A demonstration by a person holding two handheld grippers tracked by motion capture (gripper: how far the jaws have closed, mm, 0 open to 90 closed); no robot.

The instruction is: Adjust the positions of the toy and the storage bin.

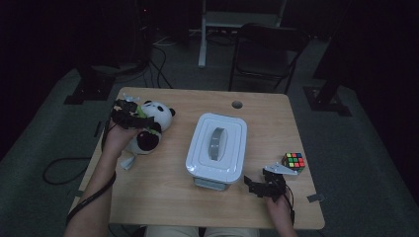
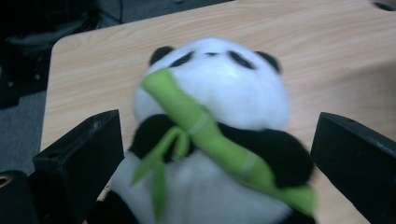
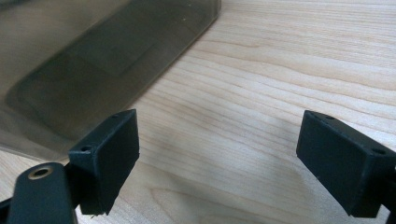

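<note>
Left gripper view: panda [image 2: 210, 140] w/ green bamboo [image 2: 219, 140]; high view can't.

bare forearms; black grippers with blocky jaws, trailing cables.

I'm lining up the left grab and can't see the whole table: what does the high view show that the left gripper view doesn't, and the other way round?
High view alone: the white lidded plastic box with a grey handle, the multicoloured puzzle cube and the right gripper, jaws apart over bare wood. Left gripper view alone: the green felt bamboo stalk across the toy's chest, up close. Both: the black-and-white plush panda, the left gripper open on either side of it, and the light wooden table.
</note>
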